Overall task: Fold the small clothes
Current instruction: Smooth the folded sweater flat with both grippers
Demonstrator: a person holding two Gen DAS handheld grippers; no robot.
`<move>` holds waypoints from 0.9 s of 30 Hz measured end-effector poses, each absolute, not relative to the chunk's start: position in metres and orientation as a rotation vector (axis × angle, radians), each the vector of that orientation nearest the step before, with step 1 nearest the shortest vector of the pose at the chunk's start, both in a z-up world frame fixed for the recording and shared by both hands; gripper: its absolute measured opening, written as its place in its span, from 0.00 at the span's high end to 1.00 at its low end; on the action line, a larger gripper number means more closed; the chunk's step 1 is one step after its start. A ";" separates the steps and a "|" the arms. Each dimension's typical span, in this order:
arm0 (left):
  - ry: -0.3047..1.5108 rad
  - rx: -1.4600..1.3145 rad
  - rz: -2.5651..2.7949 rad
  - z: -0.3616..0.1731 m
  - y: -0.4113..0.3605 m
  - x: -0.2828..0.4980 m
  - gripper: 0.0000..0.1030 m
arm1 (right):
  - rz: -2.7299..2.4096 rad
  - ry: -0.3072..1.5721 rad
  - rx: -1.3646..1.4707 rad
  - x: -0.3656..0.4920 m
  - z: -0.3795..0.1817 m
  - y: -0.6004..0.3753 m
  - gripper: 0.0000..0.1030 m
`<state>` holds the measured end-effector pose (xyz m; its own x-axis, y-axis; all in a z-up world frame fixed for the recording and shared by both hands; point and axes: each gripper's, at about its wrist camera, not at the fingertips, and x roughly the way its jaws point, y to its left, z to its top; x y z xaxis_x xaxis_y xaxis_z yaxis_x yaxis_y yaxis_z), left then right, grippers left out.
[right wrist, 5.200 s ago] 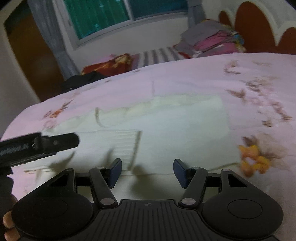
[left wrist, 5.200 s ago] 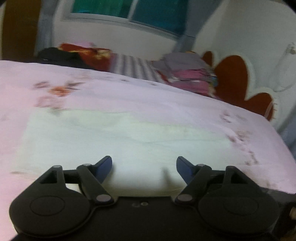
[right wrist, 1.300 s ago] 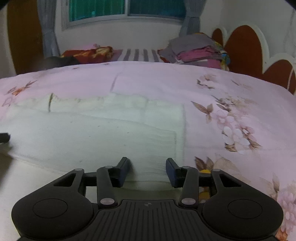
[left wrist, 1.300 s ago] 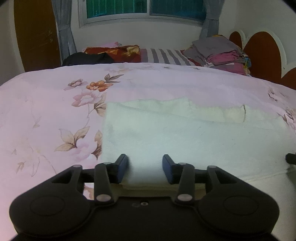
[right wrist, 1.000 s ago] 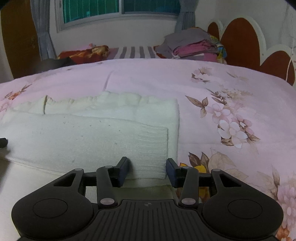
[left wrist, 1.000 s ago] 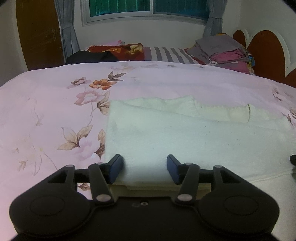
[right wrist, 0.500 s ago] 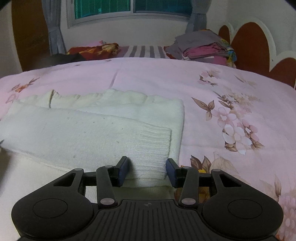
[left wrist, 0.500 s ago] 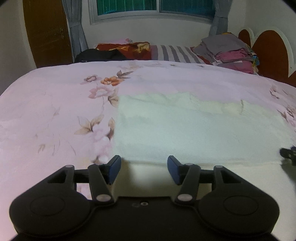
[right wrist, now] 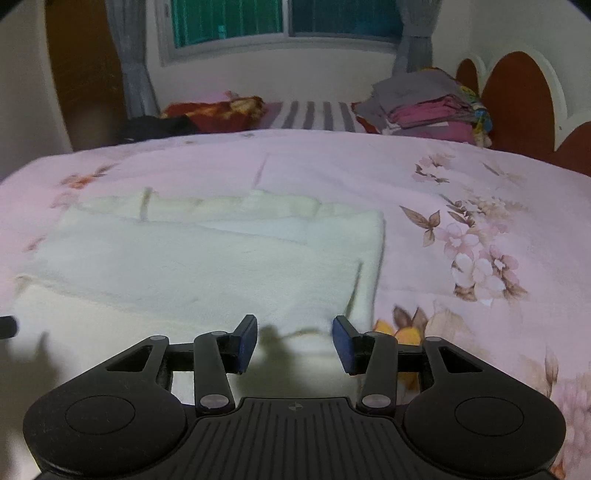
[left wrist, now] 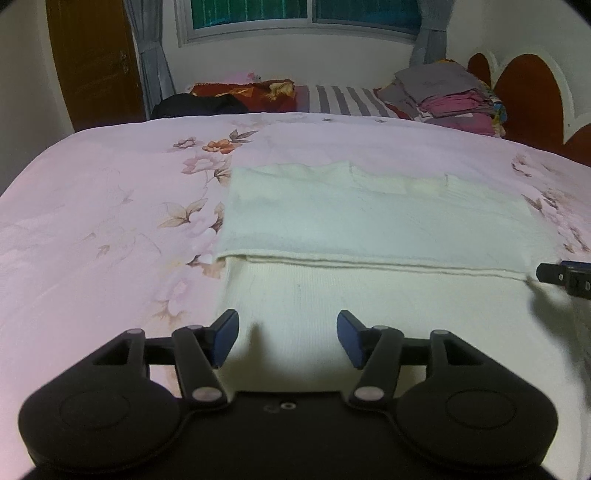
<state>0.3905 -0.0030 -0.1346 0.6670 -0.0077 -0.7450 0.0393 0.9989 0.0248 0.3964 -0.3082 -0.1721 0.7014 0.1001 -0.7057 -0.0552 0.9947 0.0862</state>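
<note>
Cream knit garment (left wrist: 369,229) lies flat on the bed (left wrist: 92,221), spread directly ahead of both grippers, with a folded upper layer whose near edge runs across just beyond the fingertips. Left gripper (left wrist: 287,341) hovers over the lower layer near the garment's left edge, its blue-padded jaws set wide apart and holding nothing. Right gripper (right wrist: 294,343) sits over the garment's right-hand near corner, jaws likewise parted with nothing between them; its right fingertip is close to the garment's side edge, where the pink floral sheet begins. In the left wrist view a dark part of the right gripper shows at the far right, just beside the end of the fold line. Far ahead of both grippers, past the bed, a stack of folded clothes (right wrist: 424,107) rests to the right and a red patterned bundle (left wrist: 243,92) to the left, under the window (left wrist: 306,14).
</note>
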 end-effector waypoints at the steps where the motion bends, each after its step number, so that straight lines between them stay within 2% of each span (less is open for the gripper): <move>1: 0.838 0.044 -0.033 -0.132 -0.003 0.386 0.40 | 0.097 0.783 0.065 0.389 -0.168 -0.306 0.56; 16: 0.827 0.026 -0.176 -0.124 0.019 0.298 0.40 | 0.128 0.755 0.109 0.248 -0.132 -0.267 0.56; 27: 0.870 0.004 -0.186 -0.139 0.058 0.221 0.39 | 0.065 0.810 0.081 0.155 -0.139 -0.260 0.56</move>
